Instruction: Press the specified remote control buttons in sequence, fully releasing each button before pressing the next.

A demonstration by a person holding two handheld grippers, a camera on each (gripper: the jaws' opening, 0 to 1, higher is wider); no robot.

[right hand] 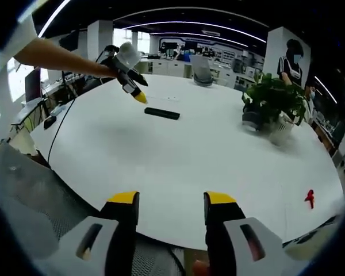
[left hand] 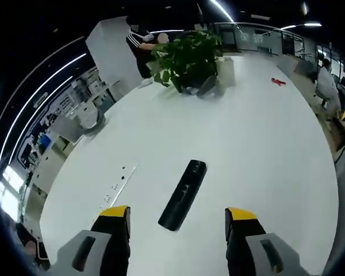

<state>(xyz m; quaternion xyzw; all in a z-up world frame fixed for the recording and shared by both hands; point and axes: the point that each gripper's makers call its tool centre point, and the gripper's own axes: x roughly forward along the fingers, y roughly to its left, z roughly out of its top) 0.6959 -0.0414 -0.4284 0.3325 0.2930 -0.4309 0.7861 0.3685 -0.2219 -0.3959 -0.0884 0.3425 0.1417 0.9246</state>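
White oval tabletop (left hand: 264,149) in open office. Black remote control (left hand: 183,194) lies flat near tabletop edge, ahead of left gripper (left hand: 177,221), between its lines; fingers spread, holding nothing. Right gripper (right hand: 171,208) off tabletop edge, fingers spread, empty. Potted plant (left hand: 187,60) and small red object (left hand: 278,81) well apart from remote.

You are looking at a slim black remote control (left hand: 183,195) lying flat on the white bench (left hand: 259,149), lengthwise ahead of your left claw (left hand: 178,221), nothing touching it, buttons too small to read.
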